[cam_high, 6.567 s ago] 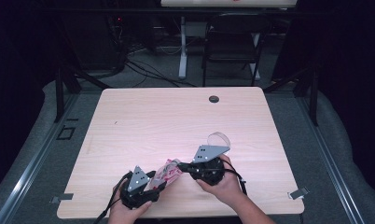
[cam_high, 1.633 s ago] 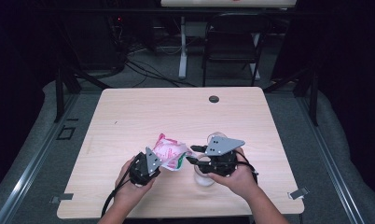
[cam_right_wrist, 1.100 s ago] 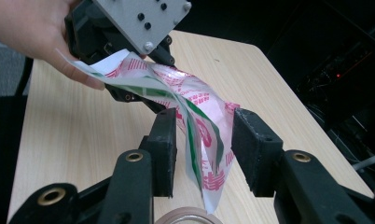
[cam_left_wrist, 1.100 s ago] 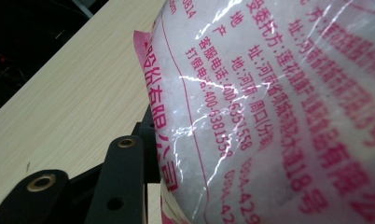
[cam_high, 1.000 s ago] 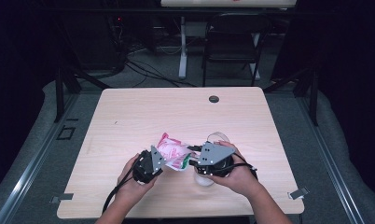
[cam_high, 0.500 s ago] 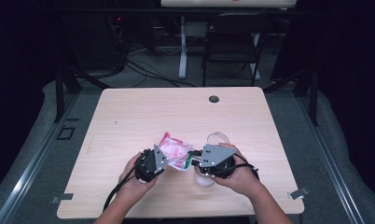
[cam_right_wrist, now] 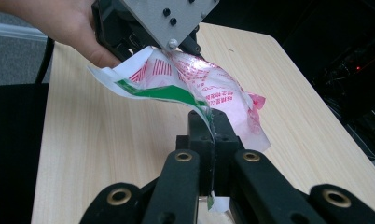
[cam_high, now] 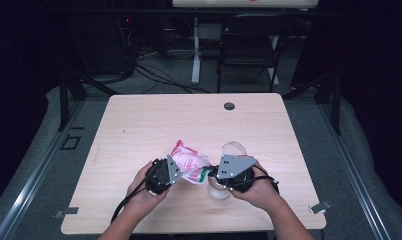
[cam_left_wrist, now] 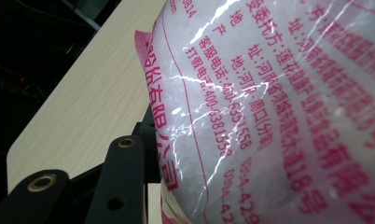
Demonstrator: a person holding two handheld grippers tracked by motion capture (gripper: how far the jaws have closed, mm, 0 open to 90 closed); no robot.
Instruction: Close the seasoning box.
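Right claw: jaws clamped on the bag's green-edged corner.
Left claw: grips the bag's other end.
Bag: stretched between both claws, above the tabletop's 6 o'clock edge.
Cup: under the right claw.

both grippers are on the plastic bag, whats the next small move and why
Probably pull the right gripper gently away from the left gripper to tear the bag's edge. The right jaws are shut on the green-striped edge of the plastic bag, the left gripper holds the bag's body, and the film is stretched between them above the table, near a clear cup.
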